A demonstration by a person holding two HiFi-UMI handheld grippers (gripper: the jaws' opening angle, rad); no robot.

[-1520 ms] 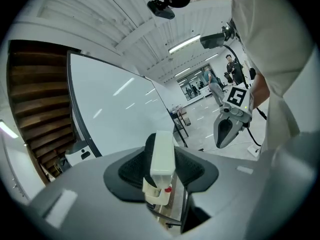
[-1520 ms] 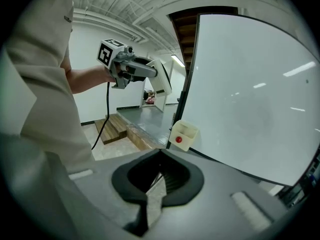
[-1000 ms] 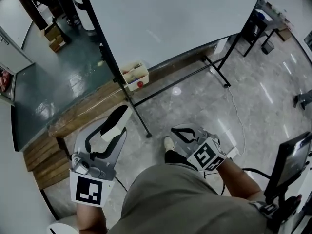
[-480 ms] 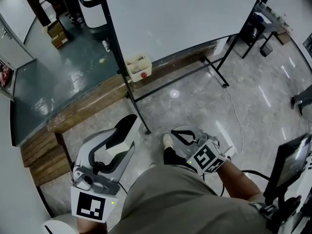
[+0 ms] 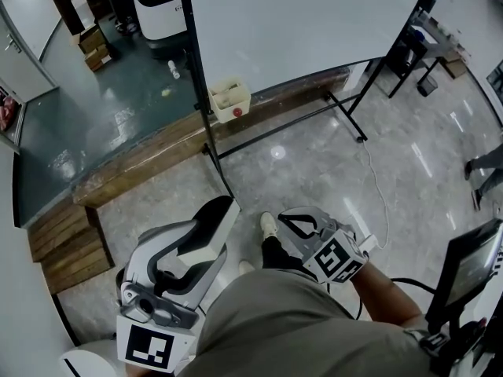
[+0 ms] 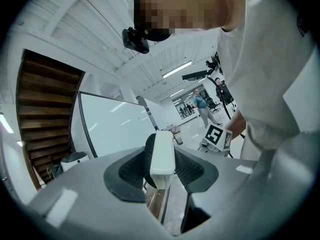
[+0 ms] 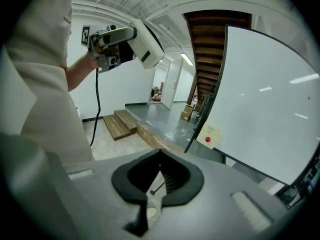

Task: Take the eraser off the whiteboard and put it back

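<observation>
The whiteboard (image 5: 299, 22) stands on a black frame ahead of me, its face bare. My left gripper (image 5: 214, 228) is low at the left, shut on a white eraser (image 5: 209, 240). In the left gripper view the eraser (image 6: 162, 154) stands on edge between the dark pads, with the whiteboard (image 6: 112, 129) far beyond it. My right gripper (image 5: 289, 217) hangs beside my leg, shut and empty. Its pads (image 7: 172, 180) meet with nothing between them in the right gripper view, which also shows the left gripper (image 7: 145, 46) held up high and the whiteboard (image 7: 265, 109) at the right.
A cream box with a red knob (image 5: 229, 99) hangs on the board's left post. A raised grey floor with a wooden edge (image 5: 141, 159) and wooden steps (image 5: 67, 242) lie at the left. The stand's leg (image 5: 346, 116), a white cable (image 5: 379, 181) and a screen (image 5: 471, 265) are at the right.
The left gripper with the eraser has moved right and nearer in the head view. The board's left post and the box have slid right in the picture. The right gripper stays shut beside my leg.
</observation>
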